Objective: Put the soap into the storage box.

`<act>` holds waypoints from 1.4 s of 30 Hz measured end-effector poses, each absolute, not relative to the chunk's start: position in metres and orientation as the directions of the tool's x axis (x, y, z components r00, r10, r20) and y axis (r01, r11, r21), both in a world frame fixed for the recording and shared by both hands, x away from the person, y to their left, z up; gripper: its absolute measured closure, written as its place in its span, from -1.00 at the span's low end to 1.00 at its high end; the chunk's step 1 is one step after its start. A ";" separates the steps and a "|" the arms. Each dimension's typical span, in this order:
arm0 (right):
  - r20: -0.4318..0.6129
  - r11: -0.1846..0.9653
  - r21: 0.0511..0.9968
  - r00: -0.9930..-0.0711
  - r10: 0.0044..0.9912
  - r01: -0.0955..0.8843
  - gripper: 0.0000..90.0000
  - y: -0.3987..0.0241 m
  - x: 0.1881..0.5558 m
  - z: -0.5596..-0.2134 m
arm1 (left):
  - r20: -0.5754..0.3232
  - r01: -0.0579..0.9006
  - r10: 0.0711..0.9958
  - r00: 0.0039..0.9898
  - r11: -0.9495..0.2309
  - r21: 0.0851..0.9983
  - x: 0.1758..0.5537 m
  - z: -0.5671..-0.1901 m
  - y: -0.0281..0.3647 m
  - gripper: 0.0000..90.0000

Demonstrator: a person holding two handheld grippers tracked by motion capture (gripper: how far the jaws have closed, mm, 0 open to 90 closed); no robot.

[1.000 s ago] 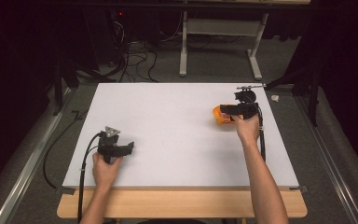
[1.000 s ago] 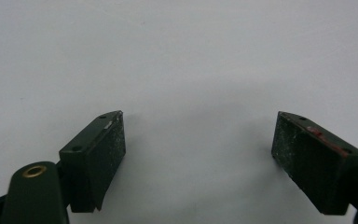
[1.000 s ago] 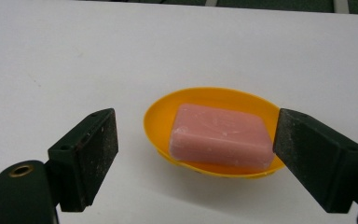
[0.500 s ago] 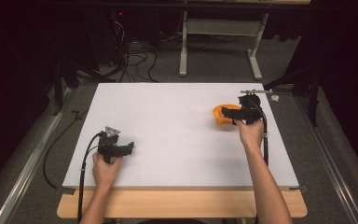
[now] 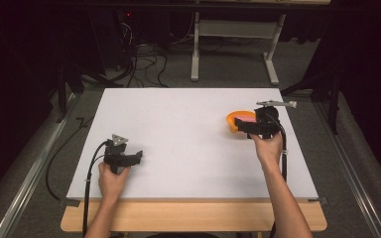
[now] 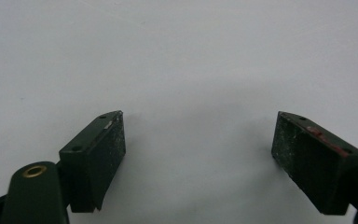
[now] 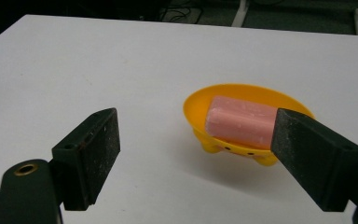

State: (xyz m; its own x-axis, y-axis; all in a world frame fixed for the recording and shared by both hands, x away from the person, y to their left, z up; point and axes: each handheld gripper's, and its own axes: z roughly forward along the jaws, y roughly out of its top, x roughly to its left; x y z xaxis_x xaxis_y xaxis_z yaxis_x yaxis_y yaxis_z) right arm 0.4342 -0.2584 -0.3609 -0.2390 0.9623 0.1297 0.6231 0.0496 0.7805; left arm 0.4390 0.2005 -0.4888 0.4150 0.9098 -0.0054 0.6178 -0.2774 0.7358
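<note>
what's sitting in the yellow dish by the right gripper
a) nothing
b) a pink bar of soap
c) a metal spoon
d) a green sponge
b: the right gripper view shows a pink bar of soap lying inside the yellow dish, just beyond the open right gripper.

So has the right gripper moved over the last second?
Yes, slightly. The right gripper has drawn back toward the person and the table's right edge, uncovering more of the yellow soap dish.
</note>
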 end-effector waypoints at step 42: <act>0.160 0.077 0.803 -0.338 0.927 0.590 -0.61 -0.248 0.390 -0.388 | -0.005 0.618 0.910 0.415 -0.277 0.736 0.439 -0.489 0.200 -0.60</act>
State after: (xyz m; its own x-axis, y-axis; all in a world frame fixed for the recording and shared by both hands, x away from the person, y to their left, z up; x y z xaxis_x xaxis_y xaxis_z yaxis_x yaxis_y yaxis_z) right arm 0.3901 -0.2477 -0.3879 -0.3381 0.9275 0.1597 0.5904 0.0769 0.8034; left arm 0.4389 0.2004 -0.4889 0.4146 0.9100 -0.0049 0.6175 -0.2774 0.7360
